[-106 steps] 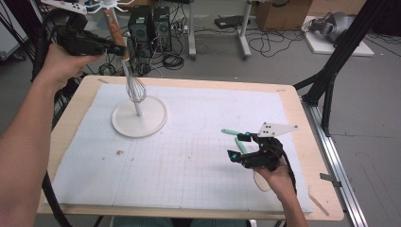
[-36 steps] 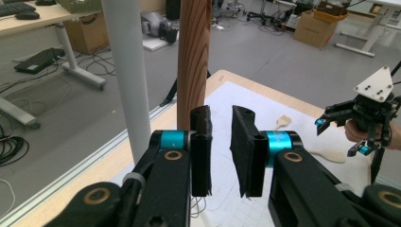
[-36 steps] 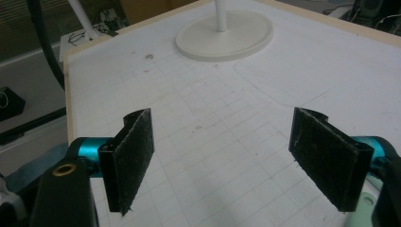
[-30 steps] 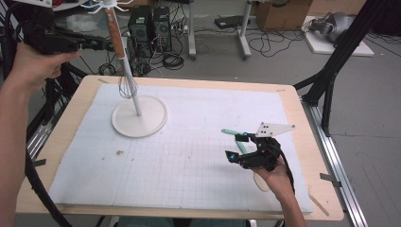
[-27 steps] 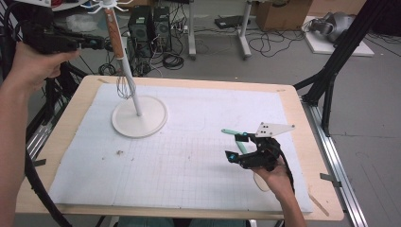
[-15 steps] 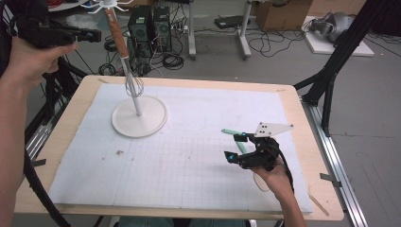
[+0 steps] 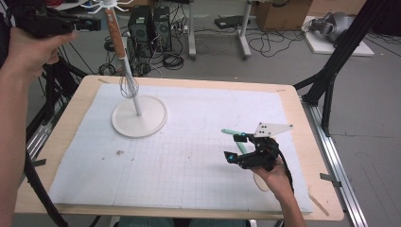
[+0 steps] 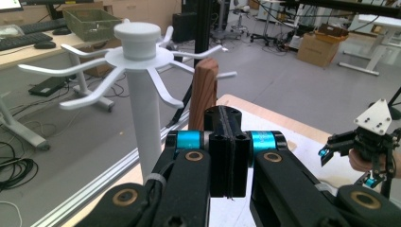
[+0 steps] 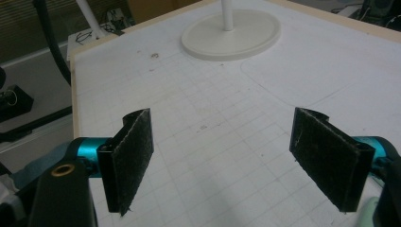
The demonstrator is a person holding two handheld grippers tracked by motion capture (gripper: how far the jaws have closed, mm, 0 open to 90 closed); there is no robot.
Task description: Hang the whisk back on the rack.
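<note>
A white utensil stand (image 7: 139, 116) with hook arms at its top (image 8: 137, 35) rises from the mat's far left. A whisk (image 7: 128, 85) with a wooden handle (image 8: 203, 90) hangs from it. My left gripper (image 7: 92, 23) is held high, left of the handle and apart from it; its pads (image 8: 227, 142) are pressed together with nothing between them. My right gripper (image 7: 233, 146) rests low at the mat's right, jaws wide open and empty (image 9: 227, 151). A green-handled spatula (image 7: 234, 133) lies under and beside it.
A white grid mat (image 7: 189, 165) covers the wooden table (image 7: 321, 189). Small crumbs (image 7: 118, 152) lie near the stand's base. Black tripod legs (image 7: 331, 71) stand off the right edge. Cables and computer cases crowd the floor beyond the far edge.
My left gripper has drawn back to the left from the whisk handle and risen a little. The whisk stays hanging on the stand. The right gripper has not moved.
</note>
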